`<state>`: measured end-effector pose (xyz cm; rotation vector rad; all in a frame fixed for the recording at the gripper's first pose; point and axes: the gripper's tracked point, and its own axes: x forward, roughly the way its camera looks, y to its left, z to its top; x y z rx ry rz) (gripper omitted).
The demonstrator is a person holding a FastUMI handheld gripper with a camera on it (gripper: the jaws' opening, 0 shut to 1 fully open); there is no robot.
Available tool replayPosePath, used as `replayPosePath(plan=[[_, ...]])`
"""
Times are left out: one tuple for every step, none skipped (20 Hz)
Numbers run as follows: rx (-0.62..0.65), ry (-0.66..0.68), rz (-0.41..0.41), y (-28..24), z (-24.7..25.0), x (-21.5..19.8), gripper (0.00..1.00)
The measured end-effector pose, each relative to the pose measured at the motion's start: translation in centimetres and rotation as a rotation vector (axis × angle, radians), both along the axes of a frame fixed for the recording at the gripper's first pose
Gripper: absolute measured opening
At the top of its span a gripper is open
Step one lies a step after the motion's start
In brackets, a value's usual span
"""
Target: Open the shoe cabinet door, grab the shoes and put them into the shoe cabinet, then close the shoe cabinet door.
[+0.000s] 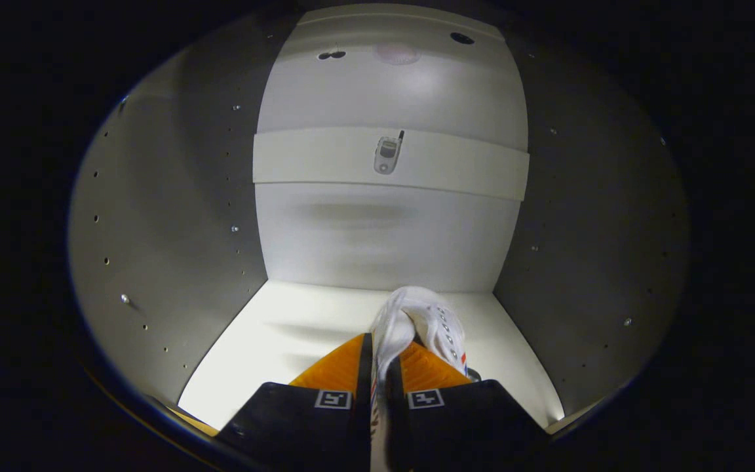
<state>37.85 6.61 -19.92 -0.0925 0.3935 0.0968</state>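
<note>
White canvas shoe (417, 321), laced through metal eyelets and marked with a dash of red and blue at its side, hangs pinched in your tongs (379, 367) inside the pale shoe cabinet (168, 216). You hold the fingers (331, 370) nearly together, both pressing on a thin fold of the shoe's fabric, with the toe pointing on beyond the tips toward the back panel (390, 242). Beneath the shoe lies the brightly lit white cabinet floor (286, 341); whether the sole touches it cannot be told from here. Grey side walls (587, 216) rise on either hand of you, each dotted with rows of small shelf-pin holes and a few metal fittings. Across the back runs a broad white horizontal rail (312, 157), and on it, well beyond the shoe, sits a small grey handset-shaped device with a short dark aerial (387, 154). Higher up, near the cabinet's top, you see two dark round holes (462, 38) and a faint pinkish round patch (397, 54). A soft shadow falls across the back panel below the rail.
</note>
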Motion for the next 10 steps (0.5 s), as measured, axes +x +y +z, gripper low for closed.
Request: replayPosePath(plan=[[0.008, -0.008, -0.008, -0.1, 0.1, -0.1, 0.18], [0.018, -0.017, -0.013, -0.2, 0.6, -0.7, 0.20], [0.023, -0.026, -0.017, -0.3, 1.0, -1.1, 0.20], [0.022, -0.034, -0.021, -0.5, 1.3, -1.3, 0.27], [0.018, -0.041, -0.022, -0.5, 1.7, -1.7, 0.34], [0.015, -0.050, -0.022, -0.5, 2.2, -2.4, 0.41], [0.014, -0.058, -0.019, -0.4, 2.5, -2.9, 0.44], [0.012, -0.067, -0.018, -0.5, 3.1, -3.7, 0.59], [0.012, -0.077, -0.020, -0.5, 3.7, -4.6, 0.62], [0.011, -0.088, -0.025, -0.5, 4.2, -5.4, 0.67]])
